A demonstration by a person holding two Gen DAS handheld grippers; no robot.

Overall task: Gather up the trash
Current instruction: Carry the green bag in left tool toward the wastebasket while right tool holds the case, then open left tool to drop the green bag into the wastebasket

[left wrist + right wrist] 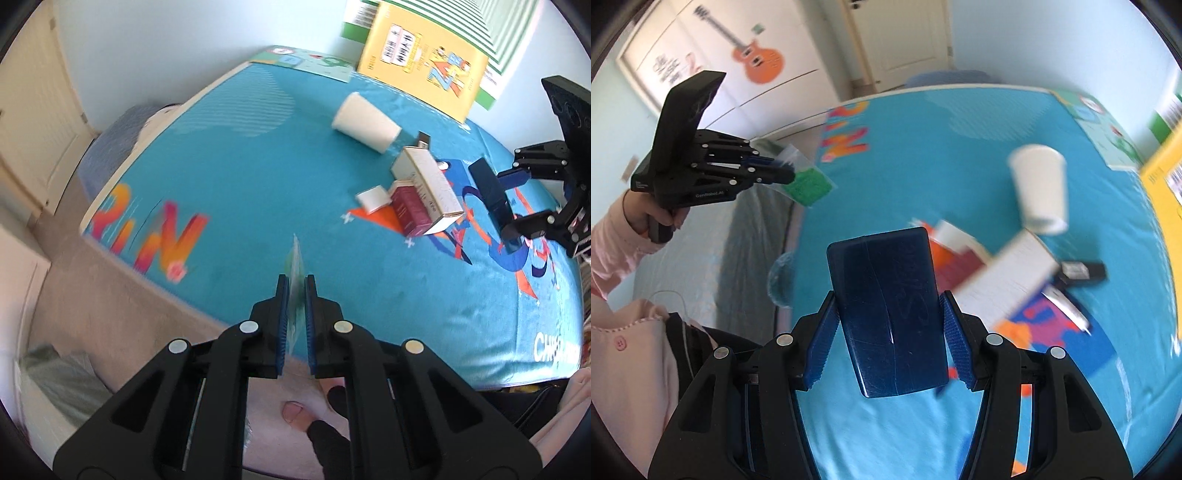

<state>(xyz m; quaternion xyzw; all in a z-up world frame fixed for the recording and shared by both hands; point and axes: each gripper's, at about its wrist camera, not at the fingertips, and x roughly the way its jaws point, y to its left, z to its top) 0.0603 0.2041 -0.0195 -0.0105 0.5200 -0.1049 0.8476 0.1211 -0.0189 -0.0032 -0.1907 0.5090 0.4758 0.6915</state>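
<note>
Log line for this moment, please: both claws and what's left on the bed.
left claw: shut on plastic bag | right claw: shut on dark blue case | remaining: paper cup, boxes

I see open teal table cover [236, 177] across the near and left side, wide enough to pass a gripper. Toward the far right, a tipped paper cup [365, 122], a white carton [428, 184] on a maroon box [408, 210] and a small white piece [373, 197] crowd together. A yellow book [424, 55] walls the back edge.
</note>
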